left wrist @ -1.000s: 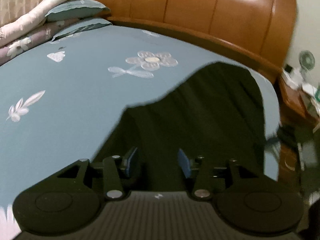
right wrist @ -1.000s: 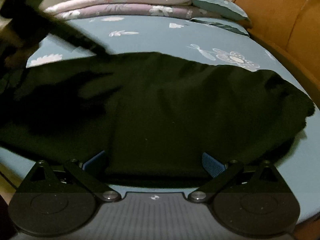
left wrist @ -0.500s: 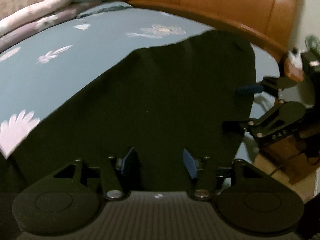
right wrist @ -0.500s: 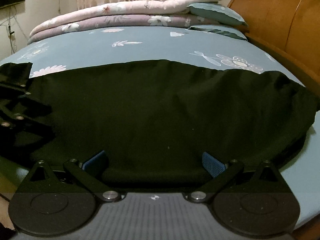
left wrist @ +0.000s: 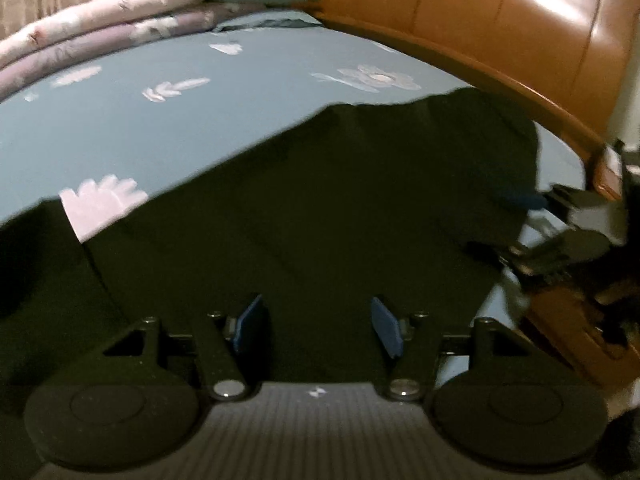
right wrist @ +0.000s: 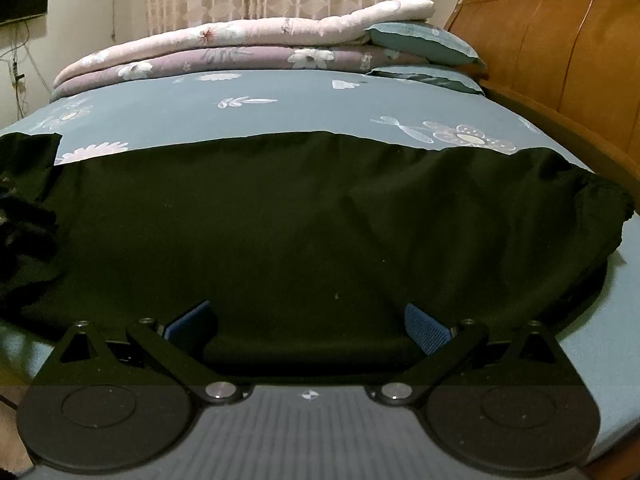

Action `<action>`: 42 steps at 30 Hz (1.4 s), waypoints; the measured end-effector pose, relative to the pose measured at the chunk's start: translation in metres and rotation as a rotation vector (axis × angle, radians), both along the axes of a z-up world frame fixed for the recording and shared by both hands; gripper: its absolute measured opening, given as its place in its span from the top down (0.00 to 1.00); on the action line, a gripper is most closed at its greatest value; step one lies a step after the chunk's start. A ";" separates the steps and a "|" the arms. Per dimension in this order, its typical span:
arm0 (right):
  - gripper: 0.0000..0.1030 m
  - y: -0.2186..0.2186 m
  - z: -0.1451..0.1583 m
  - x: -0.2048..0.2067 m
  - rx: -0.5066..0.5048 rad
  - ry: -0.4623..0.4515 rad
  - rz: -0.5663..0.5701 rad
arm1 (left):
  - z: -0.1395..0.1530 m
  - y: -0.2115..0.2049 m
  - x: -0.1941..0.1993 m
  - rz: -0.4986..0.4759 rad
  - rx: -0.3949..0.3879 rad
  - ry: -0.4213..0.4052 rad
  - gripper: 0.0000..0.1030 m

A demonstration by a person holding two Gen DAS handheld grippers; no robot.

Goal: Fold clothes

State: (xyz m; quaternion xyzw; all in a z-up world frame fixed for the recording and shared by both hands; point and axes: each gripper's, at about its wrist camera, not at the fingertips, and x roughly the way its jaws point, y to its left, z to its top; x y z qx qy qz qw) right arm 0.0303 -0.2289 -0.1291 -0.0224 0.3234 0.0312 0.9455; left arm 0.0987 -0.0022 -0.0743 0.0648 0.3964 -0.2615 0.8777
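A black garment [left wrist: 320, 208] lies spread flat on the blue flowered bedsheet [left wrist: 160, 128]. My left gripper [left wrist: 318, 330] hovers over the garment's near part. Its jaws are opening, and the blue pads [left wrist: 248, 326] stand apart with cloth under the gap but not pinched. At the right of this view my right gripper [left wrist: 508, 224] sits at the garment's edge. In the right wrist view the garment [right wrist: 320, 216] fills the middle. My right gripper [right wrist: 310, 324] is wide open, and the garment's thick near edge lies between its pads without being pressed.
Folded pink and lilac quilts [right wrist: 240, 48] and blue pillows [right wrist: 424, 44] are stacked at the bed's far side. A wooden headboard [right wrist: 560, 60] runs along the right. A wooden bedside cabinet [left wrist: 576, 332] stands past the bed's edge. Bare sheet [right wrist: 280, 108] lies beyond the garment.
The left gripper swung across over the bed and its pads spread apart, so more of the flat garment shows. In the right wrist view a dark blurred shape left the garment, which now lies flat.
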 end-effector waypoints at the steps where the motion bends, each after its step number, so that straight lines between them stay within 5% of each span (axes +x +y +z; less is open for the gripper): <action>1: 0.00 0.000 0.000 0.000 0.000 -0.001 0.000 | -0.002 0.001 0.004 0.013 0.005 0.007 0.40; 9: 0.00 0.000 -0.001 0.000 0.002 -0.011 -0.004 | -0.007 0.034 -0.010 0.075 -0.064 0.090 0.39; 19: 0.00 0.001 -0.001 0.002 -0.002 -0.004 -0.015 | 0.001 0.009 0.024 0.029 -0.048 0.000 0.38; 27: 0.00 -0.009 0.014 0.000 0.007 -0.012 -0.014 | -0.008 0.031 0.006 0.045 -0.071 0.035 0.38; 31: 0.00 -0.028 0.031 0.021 -0.046 -0.083 -0.091 | 0.000 0.032 0.016 0.066 -0.086 0.020 0.38; 36: 0.00 -0.054 0.011 0.048 -0.106 0.017 -0.204 | 0.003 0.020 0.031 0.009 -0.093 -0.015 0.38; 38: 0.00 -0.064 0.006 0.042 -0.048 0.014 -0.225 | 0.001 0.018 0.034 -0.007 -0.081 -0.015 0.36; 42: 0.00 -0.062 0.009 0.036 -0.053 0.032 -0.249 | -0.004 0.027 0.046 -0.012 -0.076 0.069 0.35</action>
